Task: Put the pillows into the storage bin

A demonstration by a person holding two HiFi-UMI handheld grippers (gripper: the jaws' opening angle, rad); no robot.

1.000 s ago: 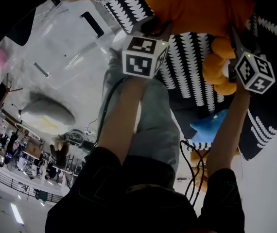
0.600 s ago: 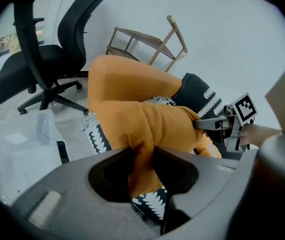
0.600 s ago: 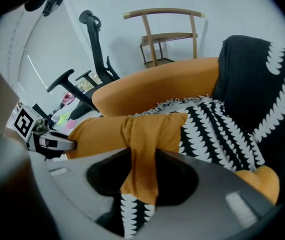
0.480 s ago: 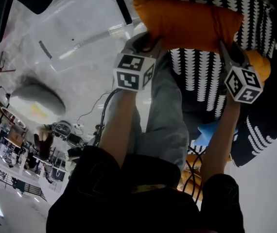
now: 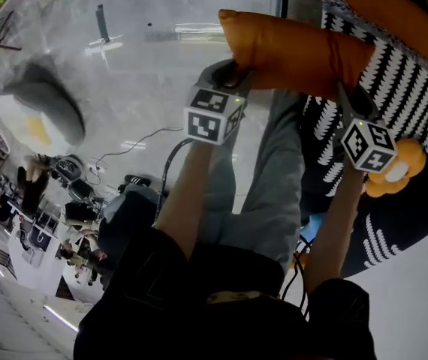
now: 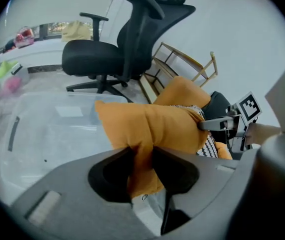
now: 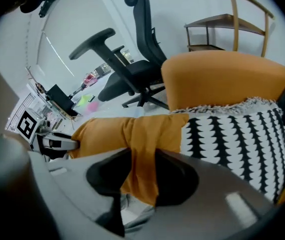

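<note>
Sideways, the orange pillow (image 5: pixel 293 47) spans left claw (image 5: pixel 234 72) and right claw (image 5: pixel 347 94) (each pinching one end).

Left hand-held gripper (image 6: pixel 141 156) and right hand-held gripper (image 7: pixel 142 161) tilt downward, clamped.

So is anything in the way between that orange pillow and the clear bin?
Nothing visible. The orange pillow, pinched by the left gripper and right gripper, hangs right beside the clear bin.

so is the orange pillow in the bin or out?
Out. The left gripper and right gripper each pinch an edge of the orange pillow, holding it in the air beside the storage bin.
</note>
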